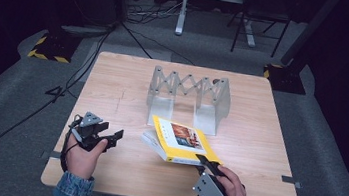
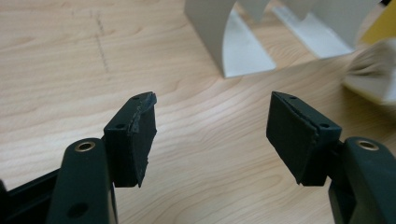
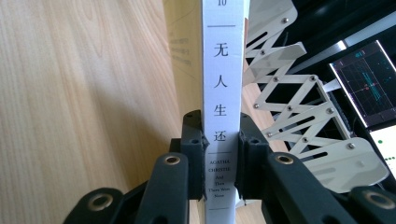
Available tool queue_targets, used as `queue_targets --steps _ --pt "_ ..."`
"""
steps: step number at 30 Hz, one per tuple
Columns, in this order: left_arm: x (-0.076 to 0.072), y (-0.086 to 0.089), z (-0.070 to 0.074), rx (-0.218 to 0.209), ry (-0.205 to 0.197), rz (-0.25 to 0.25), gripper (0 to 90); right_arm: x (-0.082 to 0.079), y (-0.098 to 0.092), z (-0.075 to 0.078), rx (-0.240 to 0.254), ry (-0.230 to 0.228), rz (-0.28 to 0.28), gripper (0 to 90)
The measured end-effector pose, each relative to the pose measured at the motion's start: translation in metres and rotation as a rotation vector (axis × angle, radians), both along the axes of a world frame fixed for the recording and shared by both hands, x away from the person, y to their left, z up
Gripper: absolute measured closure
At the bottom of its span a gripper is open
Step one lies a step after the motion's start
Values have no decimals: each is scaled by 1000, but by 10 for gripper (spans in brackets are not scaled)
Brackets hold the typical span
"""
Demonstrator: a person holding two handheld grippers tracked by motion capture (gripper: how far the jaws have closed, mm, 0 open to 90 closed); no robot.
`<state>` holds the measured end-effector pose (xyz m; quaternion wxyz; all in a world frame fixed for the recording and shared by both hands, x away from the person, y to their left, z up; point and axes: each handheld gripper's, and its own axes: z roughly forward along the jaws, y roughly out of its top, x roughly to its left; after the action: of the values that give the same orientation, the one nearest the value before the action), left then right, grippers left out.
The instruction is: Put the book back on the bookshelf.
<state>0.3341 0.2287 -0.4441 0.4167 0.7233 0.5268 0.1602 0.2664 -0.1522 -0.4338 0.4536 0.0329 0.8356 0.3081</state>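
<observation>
The right claw (image 1: 203, 161) was clamped on a yellow book (image 1: 183, 140) at its near corner, its two black jaws pressed against the covers on either side of the white spine (image 3: 223, 93), which carried a column of Chinese characters above small English lettering. In the high view the book was held tilted above the wooden counter (image 1: 112, 95), front cover up, a little right of the counter's middle and just in front of a grey metal expanding book rack (image 1: 189, 96). A second, paler book (image 1: 153, 143) lay under its left edge on the counter. The rack stood upright near the counter's centre, its scissor-linked back (image 3: 299, 116) stretched between plate dividers. The left claw (image 1: 113, 137) was held low over the counter's near left part, well apart from the books, its jaws standing apart with nothing between them; its pads (image 2: 140, 140) framed bare wood, with the rack's foot (image 2: 243, 51) ahead.
</observation>
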Motion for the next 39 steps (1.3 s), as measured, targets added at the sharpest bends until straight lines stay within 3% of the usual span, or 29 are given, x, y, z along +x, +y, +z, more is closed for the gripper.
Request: queue_targets --steps 2,7,14,17,20,23,28,33,39 --pt "0 1 -3 12 8 4 336 0 -1 2 2 2 -4 765" --pt "4 6 -21 95 49 19 329 1 -5 10 22 -17 -6 764" --pt "7 13 -35 139 90 32 324 1 -6 15 29 -26 -2 764" --pt "8 17 -42 172 108 40 324 4 -9 21 59 -17 -8 764" --pt "8 20 -47 199 124 43 323 9 -14 28 124 21 -9 764" --pt "8 22 -50 205 135 50 321 12 -18 33 161 38 -16 764" --pt "10 24 -54 235 104 29 308 22 -25 48 207 18 -46 764" --pt "13 26 -61 218 41 23 263 31 -30 55 254 18 -79 765" --pt "15 26 -61 218 42 19 244 40 -33 61 311 38 -118 765"
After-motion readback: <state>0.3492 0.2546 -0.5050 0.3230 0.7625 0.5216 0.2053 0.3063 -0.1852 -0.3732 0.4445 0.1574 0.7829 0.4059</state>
